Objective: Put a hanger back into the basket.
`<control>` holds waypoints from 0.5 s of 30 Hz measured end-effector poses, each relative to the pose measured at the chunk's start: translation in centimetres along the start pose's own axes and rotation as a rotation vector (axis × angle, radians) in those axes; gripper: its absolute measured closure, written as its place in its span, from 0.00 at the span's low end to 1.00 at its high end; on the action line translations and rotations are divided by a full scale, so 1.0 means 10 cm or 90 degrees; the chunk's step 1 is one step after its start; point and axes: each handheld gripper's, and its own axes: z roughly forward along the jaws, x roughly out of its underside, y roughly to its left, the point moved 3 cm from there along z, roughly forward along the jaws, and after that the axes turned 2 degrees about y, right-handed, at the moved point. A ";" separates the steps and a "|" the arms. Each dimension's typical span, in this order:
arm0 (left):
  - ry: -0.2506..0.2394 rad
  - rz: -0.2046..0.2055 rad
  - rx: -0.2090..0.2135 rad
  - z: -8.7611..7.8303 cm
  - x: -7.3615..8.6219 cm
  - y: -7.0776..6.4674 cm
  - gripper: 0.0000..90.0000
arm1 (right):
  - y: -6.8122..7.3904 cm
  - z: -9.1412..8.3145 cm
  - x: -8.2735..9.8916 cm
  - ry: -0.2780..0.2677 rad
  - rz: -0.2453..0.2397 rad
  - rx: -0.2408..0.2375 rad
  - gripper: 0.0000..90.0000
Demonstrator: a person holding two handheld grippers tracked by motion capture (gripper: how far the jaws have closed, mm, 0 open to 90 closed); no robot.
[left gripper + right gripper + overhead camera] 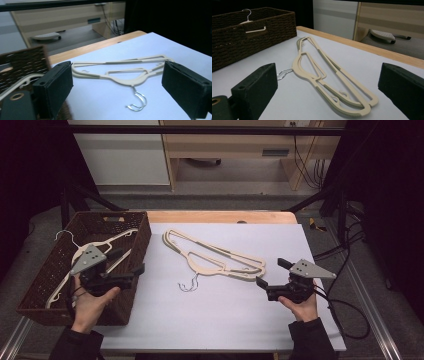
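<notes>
Over the basket (30, 285), 1 hanger (75, 256) lay stowed, 2 hangers (220, 260) remained on the bench (210, 320), and both the left hand-held gripper (131, 262) and the right hand-held gripper (272, 273) stood apart, empty.

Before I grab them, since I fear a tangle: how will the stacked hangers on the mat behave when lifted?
The hangers look like thin, rigid plastic, so probably stiff and light. They lie nested with their wire hooks together, so lifting one may drag the other. Being flat on the mat, they may slide.
</notes>
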 end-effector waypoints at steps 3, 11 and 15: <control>0.017 0.016 0.018 0.15 -0.01 -0.19 0.11 | 0.00 0.00 0.00 0.000 0.002 -0.001 0.03; 0.060 0.028 0.048 0.61 0.04 -0.48 0.13 | 0.01 -0.01 0.00 -0.004 -0.002 -0.006 0.04; 0.094 0.031 0.054 0.86 0.12 -0.55 0.13 | 0.01 -0.01 0.00 -0.004 -0.002 -0.008 0.04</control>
